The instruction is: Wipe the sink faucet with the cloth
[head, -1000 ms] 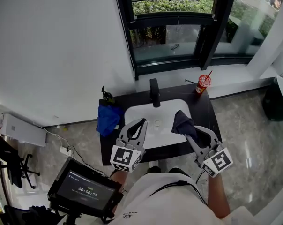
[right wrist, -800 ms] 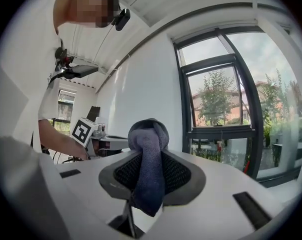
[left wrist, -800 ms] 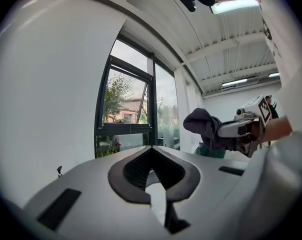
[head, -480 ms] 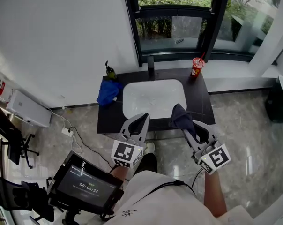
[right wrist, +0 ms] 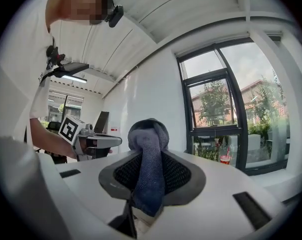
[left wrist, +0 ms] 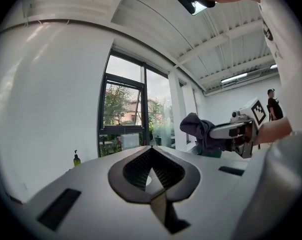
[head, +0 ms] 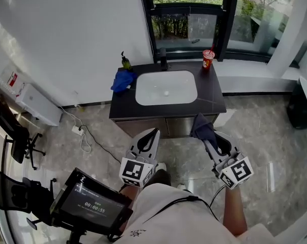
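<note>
Well back from the sink [head: 143,93], with the faucet [head: 163,59] at its far rim, the right gripper [head: 208,139] clamps the cloth [head: 202,126]. The left gripper [head: 153,132] is closed and empty. No wiping is under way; next, I judge, the cloth must be carried forward to the faucet.

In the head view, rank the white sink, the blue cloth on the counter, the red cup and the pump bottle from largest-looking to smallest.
1. white sink
2. blue cloth
3. red cup and pump bottle: both look small and about alike, so I leave them tied.
</note>
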The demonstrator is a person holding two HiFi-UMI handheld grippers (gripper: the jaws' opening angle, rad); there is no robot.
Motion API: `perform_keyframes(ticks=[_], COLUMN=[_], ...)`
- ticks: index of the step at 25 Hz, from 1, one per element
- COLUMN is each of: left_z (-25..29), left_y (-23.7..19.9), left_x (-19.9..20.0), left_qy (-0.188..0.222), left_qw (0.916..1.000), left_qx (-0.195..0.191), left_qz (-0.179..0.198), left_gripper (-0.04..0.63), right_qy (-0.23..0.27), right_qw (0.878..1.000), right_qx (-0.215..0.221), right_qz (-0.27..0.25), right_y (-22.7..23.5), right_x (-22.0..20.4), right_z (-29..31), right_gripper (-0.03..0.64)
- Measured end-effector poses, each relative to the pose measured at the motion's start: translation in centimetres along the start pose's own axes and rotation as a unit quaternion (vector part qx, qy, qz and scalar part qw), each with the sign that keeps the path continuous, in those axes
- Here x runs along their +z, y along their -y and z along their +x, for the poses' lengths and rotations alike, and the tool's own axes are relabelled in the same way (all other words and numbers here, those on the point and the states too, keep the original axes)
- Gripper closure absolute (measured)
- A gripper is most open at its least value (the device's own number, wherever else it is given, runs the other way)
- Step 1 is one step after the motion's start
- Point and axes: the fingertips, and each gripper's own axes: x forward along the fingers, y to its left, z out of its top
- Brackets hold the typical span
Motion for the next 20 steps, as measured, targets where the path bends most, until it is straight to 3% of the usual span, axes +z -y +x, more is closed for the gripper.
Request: perform_keyframes(ticks=[13,20], left_z=[-4.2,-5.7], left_y=[-2.1,-2.5], left_x=[3.2,3.6], left_qy=[0.014,0.02], left_qw=[0.9998,0.9997], left_qx=[0.0,0.013], left_qz=[0.012,0.006], left_gripper=[0.601,0.601], right_qy=[0.039,0.032], right_qw=[0.999,0.999], right_qx=[-0.006,0.0], right_qz=[-0.012,-0.014], right_y=[-4.4,-5.3], right_x=[4.7,4.5], right_z=[-1.0,-1.1], right_gripper=[0.506,0.508])
